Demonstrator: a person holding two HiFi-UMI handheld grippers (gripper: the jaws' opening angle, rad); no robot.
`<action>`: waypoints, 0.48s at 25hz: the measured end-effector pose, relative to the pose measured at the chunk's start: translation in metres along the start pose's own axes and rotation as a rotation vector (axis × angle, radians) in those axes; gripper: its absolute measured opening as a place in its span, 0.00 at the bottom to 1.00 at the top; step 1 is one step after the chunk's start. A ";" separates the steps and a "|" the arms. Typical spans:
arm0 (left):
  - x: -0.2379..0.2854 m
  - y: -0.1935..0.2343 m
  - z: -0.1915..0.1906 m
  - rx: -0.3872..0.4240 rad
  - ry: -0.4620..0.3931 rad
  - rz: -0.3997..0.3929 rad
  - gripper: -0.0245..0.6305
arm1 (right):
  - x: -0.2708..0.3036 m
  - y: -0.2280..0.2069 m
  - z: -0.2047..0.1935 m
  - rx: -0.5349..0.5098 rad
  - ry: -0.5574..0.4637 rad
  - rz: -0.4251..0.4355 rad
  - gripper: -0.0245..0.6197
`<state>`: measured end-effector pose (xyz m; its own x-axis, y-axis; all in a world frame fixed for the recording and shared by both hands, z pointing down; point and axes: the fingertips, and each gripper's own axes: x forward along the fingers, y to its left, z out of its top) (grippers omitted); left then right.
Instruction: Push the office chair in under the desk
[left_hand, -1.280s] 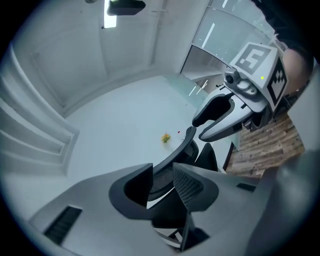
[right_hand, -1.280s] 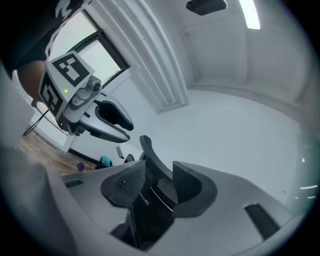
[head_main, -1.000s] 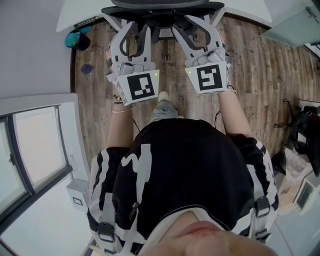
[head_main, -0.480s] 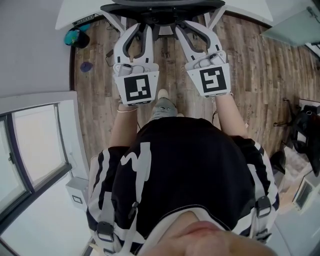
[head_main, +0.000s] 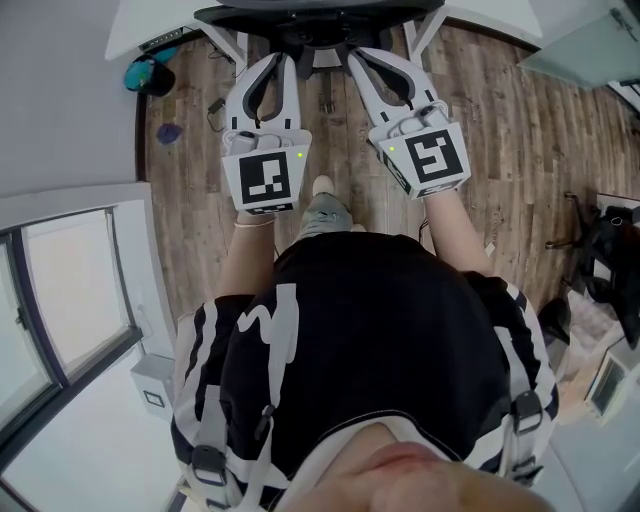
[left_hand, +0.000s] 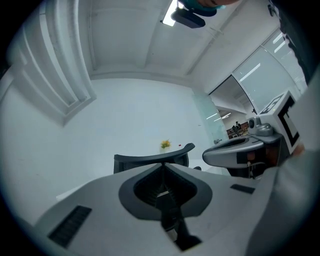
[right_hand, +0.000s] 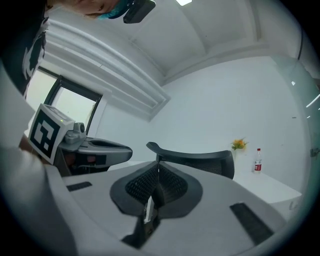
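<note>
The black office chair stands at the top of the head view, its backrest partly under the white desk. My left gripper and right gripper point at the backrest side by side, tips close to it; touching cannot be told. Both jaws have just been closing and now stand shut with nothing between them. In the left gripper view the left gripper has its tips meeting before the chair top rim. The right gripper shows the same before the chair.
Wood floor lies below. A teal object and a small purple thing lie at the left by the desk leg. A black bag sits at the right. A bottle and a yellow flower stand on the desk.
Both grippers' jaws have gone from wide open to shut. Both marker cubes have rolled a little; the hands stayed in place by the chair back.
</note>
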<state>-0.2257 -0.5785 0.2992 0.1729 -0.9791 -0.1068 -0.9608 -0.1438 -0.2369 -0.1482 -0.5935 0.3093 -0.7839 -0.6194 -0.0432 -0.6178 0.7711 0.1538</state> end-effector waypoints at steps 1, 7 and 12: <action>0.000 0.000 0.000 0.000 0.001 0.000 0.07 | -0.001 0.001 -0.001 -0.001 0.003 0.001 0.05; -0.001 -0.002 0.000 -0.030 0.000 -0.003 0.05 | -0.002 0.001 0.001 0.055 -0.007 0.004 0.05; -0.004 -0.007 0.002 -0.025 -0.005 -0.011 0.05 | -0.004 0.001 0.000 0.033 0.001 -0.015 0.05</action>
<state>-0.2196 -0.5738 0.2993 0.1846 -0.9768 -0.1087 -0.9640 -0.1584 -0.2136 -0.1457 -0.5899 0.3098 -0.7745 -0.6310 -0.0442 -0.6311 0.7662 0.1210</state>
